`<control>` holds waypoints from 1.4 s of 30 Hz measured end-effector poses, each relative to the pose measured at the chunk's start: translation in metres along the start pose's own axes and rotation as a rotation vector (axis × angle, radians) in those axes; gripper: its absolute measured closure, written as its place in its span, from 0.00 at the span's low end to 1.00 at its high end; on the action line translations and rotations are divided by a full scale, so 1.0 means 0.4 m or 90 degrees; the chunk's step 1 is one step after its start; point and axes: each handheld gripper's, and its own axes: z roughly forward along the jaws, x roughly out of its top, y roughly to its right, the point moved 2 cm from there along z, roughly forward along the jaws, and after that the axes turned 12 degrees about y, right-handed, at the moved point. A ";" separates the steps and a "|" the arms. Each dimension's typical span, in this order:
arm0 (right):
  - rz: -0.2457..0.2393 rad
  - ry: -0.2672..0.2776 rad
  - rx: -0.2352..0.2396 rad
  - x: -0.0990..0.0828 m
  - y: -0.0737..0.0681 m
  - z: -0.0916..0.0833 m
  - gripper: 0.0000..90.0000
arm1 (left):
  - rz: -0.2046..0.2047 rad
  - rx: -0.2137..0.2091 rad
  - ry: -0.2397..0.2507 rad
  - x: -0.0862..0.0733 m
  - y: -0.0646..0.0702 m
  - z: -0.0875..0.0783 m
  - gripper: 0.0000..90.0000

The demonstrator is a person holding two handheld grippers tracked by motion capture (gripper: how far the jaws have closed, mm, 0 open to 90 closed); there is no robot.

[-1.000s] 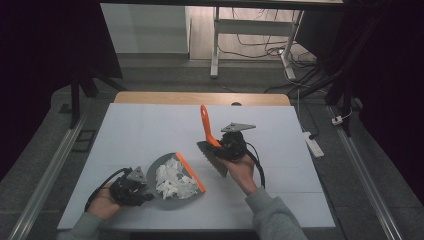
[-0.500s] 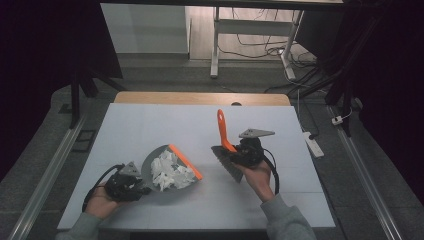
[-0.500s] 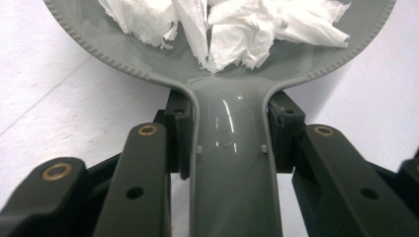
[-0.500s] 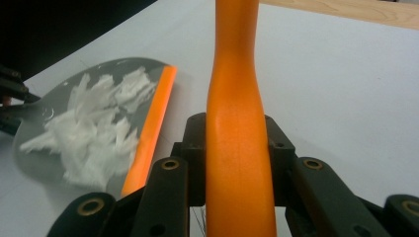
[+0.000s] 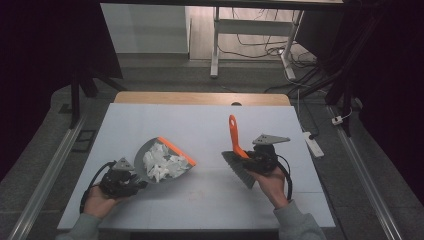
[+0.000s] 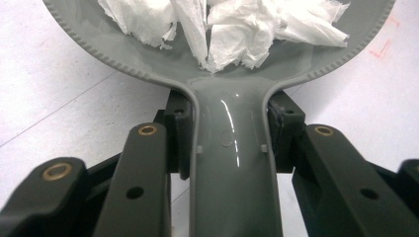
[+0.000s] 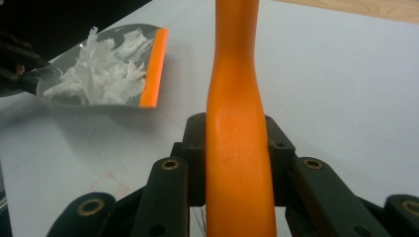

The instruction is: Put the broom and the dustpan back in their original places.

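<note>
On the table (image 5: 200, 120), grey dustpan (image 5: 165, 157) near the front-left, handle clamped in the left gripper (image 6: 230, 140), white paper scraps (image 5: 161, 162) heaped inside; well right of the dustpan, orange-handled brush (image 5: 235, 150) upright, pinched in the right gripper (image 7: 236, 148).

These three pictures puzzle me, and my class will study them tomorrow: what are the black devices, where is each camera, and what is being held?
A person sits at a white table, holding a hand-operated two-jaw gripper in each hand. The high view looks down from above. The other two cameras ride on the grippers, looking along their black jaws. The left gripper is shut on the handle of a grey dustpan, which has an orange lip and holds torn white paper. The right gripper is shut on the orange handle of a small brush, its bristles near the tabletop.
</note>
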 end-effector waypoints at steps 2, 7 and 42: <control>0.002 -0.002 -0.002 -0.004 0.004 -0.009 0.78 | -0.004 0.006 0.001 0.002 -0.002 0.000 0.69; 0.008 -0.004 -0.007 -0.012 0.015 -0.028 0.78 | -0.028 0.017 0.011 0.004 -0.004 -0.002 0.69; 0.026 -0.023 0.012 -0.024 0.044 -0.091 0.78 | -0.164 0.165 0.034 0.021 -0.018 0.049 0.69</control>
